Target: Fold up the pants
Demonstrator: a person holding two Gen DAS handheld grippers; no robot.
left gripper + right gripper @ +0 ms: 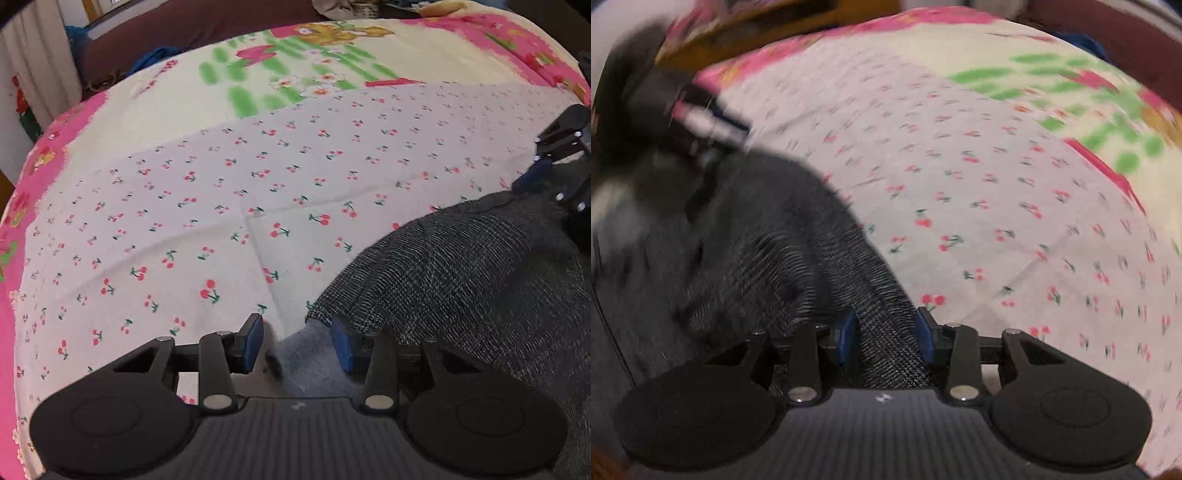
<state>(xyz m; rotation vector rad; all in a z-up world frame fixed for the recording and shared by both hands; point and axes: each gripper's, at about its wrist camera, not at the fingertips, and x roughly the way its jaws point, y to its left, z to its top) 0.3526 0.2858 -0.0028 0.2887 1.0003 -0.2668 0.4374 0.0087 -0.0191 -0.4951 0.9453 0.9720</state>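
The pants point(461, 266) are dark grey woven cloth, bunched at the right of the left wrist view and at the left of the right wrist view point(768, 236). My left gripper point(297, 341) has its jaws apart, with a pale grey inner fold of the pants point(310, 354) between the blue pads, not pinched. My right gripper point(884, 336) has its jaws partly apart around a ridge of the pants; its pads do not press it. The right gripper also shows at the right edge of the left wrist view point(546, 162). The left gripper shows blurred in the right wrist view point(701, 122).
A white sheet with small red cherries point(221, 206) covers the bed, over a cream, pink and green blanket point(295, 66). Dark maroon furniture point(184, 33) and blue cloth point(155, 55) lie beyond the far edge. A white curtain point(33, 74) hangs at the left.
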